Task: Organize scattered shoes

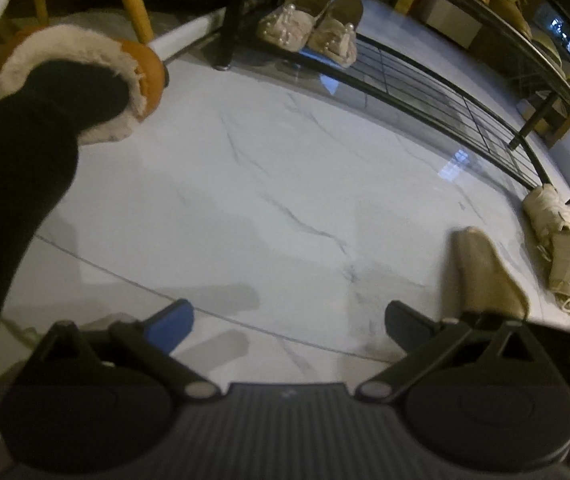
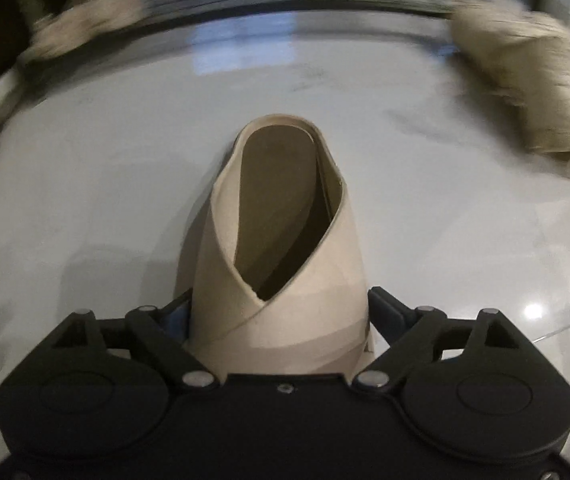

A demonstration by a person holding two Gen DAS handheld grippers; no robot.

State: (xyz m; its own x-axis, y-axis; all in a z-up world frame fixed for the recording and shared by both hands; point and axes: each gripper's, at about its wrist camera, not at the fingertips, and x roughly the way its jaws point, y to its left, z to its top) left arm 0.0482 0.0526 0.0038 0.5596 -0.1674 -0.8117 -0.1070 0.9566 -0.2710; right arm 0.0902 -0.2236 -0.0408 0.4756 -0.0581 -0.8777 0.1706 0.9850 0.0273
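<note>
A beige slip-on shoe (image 2: 281, 248) lies on the white marble floor (image 2: 85, 184), its opening facing up and its heel pointing away from me. My right gripper (image 2: 281, 312) is shut on the shoe's toe end, one finger against each side. The same shoe (image 1: 485, 272) shows at the lower right of the left wrist view. My left gripper (image 1: 285, 316) hovers open over bare floor with nothing between its fingers.
A black wire shoe rack (image 1: 445, 92) stands behind, with a pearl-trimmed pair (image 1: 309, 28) on its bottom shelf and brown shoes (image 1: 505, 0) higher up. Two cream shoes (image 1: 561, 240) lie by the rack's leg. A person's black-clad leg in an orange fur-lined slipper (image 1: 85, 76) stands left.
</note>
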